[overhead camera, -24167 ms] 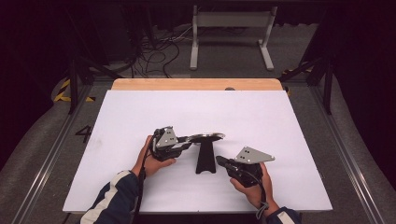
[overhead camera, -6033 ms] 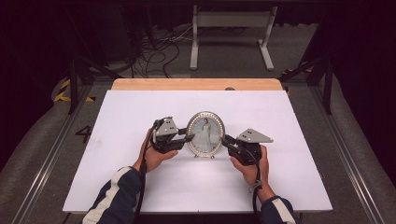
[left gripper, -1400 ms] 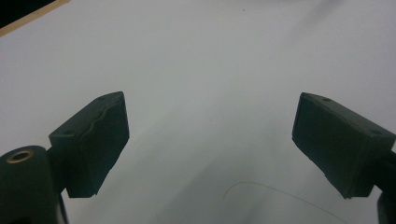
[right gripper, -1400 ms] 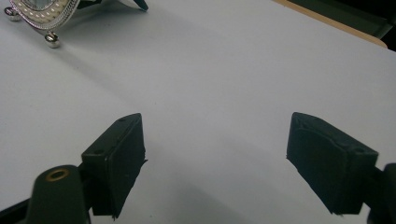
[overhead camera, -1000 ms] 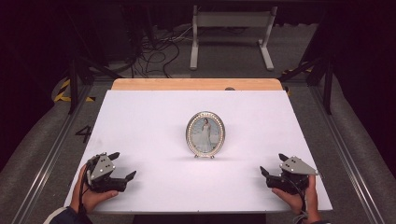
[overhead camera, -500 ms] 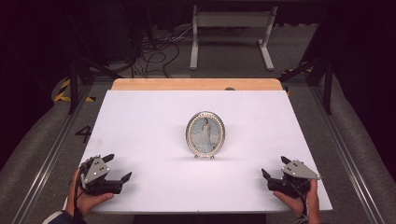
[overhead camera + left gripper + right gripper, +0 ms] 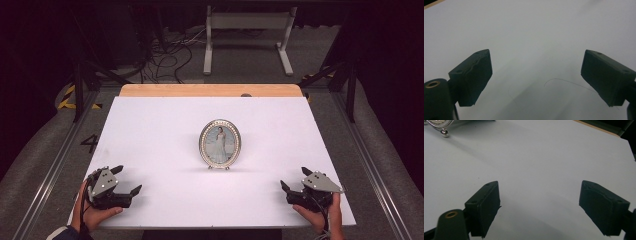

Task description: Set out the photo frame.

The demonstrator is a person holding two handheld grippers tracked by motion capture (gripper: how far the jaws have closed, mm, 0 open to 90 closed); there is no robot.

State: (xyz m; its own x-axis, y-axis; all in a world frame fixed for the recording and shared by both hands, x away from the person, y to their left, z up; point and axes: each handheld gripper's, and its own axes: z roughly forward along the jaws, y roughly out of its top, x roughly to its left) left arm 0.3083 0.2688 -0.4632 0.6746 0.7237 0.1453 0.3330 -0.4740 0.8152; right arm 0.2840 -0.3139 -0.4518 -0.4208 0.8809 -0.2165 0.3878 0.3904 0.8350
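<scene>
While apart — both grippers' jaws wide.

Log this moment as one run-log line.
oval picture frame: upright, mid-table | left gripper: open, empty | right gripper: open, empty | white table

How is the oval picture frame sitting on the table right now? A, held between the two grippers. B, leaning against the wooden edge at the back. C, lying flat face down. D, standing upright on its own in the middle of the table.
D: the picture frame stands upright on its little feet mid-table, while the left gripper and right gripper sit open near the front corners, apart from it.
</scene>
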